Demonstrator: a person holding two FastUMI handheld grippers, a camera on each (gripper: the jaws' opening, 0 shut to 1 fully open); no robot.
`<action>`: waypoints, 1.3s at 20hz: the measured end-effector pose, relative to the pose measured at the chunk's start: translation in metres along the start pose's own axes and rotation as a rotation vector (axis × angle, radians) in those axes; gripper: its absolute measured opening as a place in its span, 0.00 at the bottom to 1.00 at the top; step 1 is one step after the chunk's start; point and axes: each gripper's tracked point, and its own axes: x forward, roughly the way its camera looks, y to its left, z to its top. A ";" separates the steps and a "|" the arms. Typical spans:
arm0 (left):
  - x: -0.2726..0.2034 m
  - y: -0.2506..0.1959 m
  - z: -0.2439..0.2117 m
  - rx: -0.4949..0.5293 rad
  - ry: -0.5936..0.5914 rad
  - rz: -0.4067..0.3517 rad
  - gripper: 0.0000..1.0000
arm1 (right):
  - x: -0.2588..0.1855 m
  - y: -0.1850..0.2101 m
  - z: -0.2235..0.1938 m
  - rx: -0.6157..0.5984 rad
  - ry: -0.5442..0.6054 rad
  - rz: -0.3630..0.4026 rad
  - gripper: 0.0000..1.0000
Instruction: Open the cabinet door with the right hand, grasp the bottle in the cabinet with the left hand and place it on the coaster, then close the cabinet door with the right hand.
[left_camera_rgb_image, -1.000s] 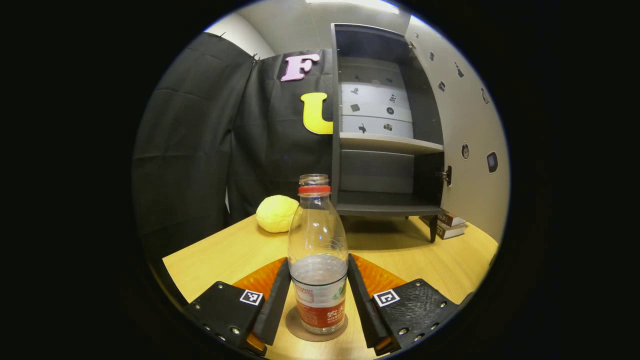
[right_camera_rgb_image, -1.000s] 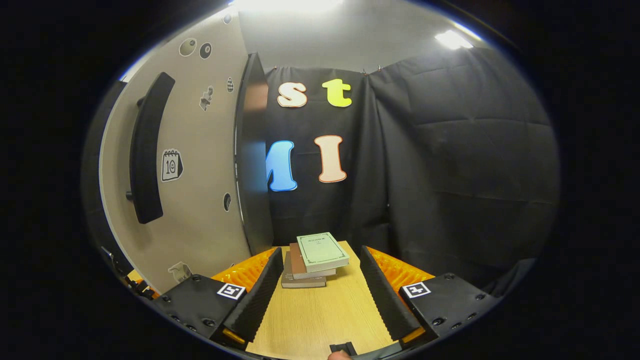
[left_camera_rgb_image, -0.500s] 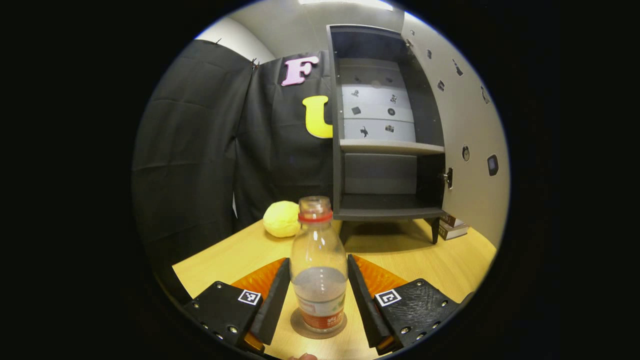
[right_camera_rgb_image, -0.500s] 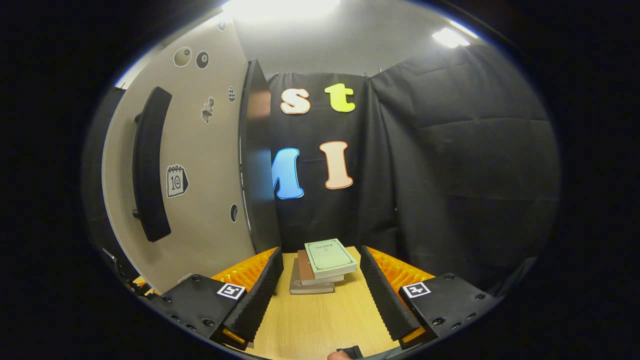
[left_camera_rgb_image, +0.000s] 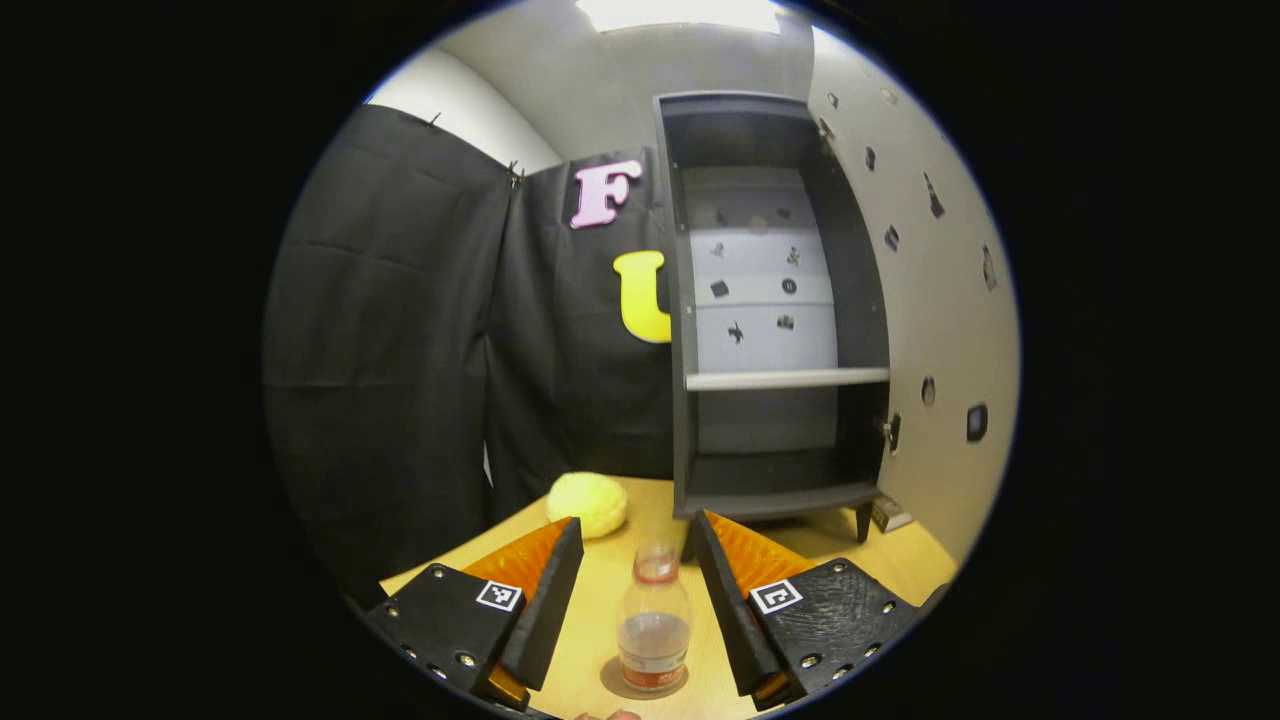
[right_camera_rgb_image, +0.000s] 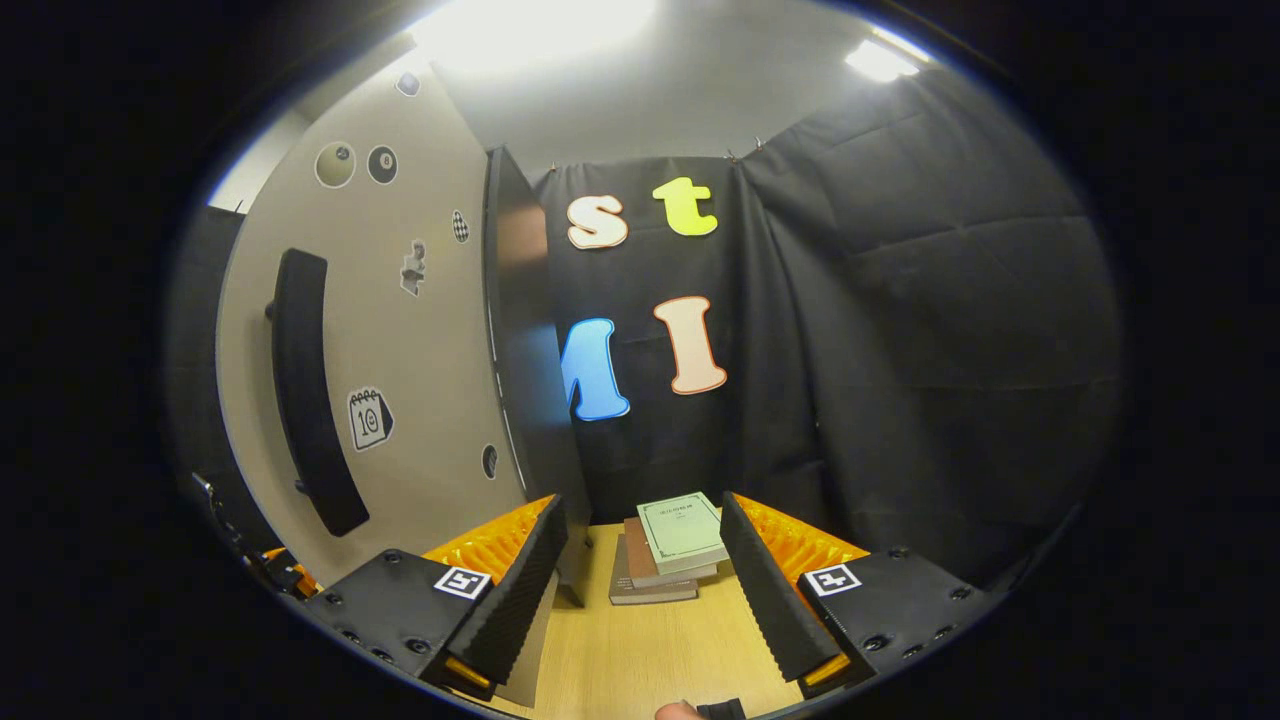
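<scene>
The bottle (left_camera_rgb_image: 654, 630) stands upright on the coaster (left_camera_rgb_image: 612, 681) on the tabletop (left_camera_rgb_image: 600, 610), between the spread fingers of the left tool (left_camera_rgb_image: 630, 590), untouched. The cabinet (left_camera_rgb_image: 770, 300) door (right_camera_rgb_image: 400, 330) hangs open. The right tool (right_camera_rgb_image: 640, 590) gapes empty near books (right_camera_rgb_image: 670, 545).

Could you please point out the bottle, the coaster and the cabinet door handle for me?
bottle (left_camera_rgb_image: 654, 625): left gripper view, on the clear body above the label.
coaster (left_camera_rgb_image: 612, 682): left gripper view, on the rim left of the bottle's base.
cabinet door handle (right_camera_rgb_image: 305, 390): right gripper view, on the middle of the dark bar.
</scene>
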 end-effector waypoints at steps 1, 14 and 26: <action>-0.004 0.002 0.017 0.015 -0.017 0.010 0.65 | 0.001 0.003 0.005 -0.009 -0.003 0.017 0.98; 0.009 0.018 0.115 0.046 -0.107 -0.013 0.63 | -0.001 0.085 0.032 -0.066 0.041 0.211 0.94; 0.043 0.080 0.115 0.009 -0.117 -0.084 0.65 | -0.010 0.162 0.023 -0.111 0.047 0.181 0.95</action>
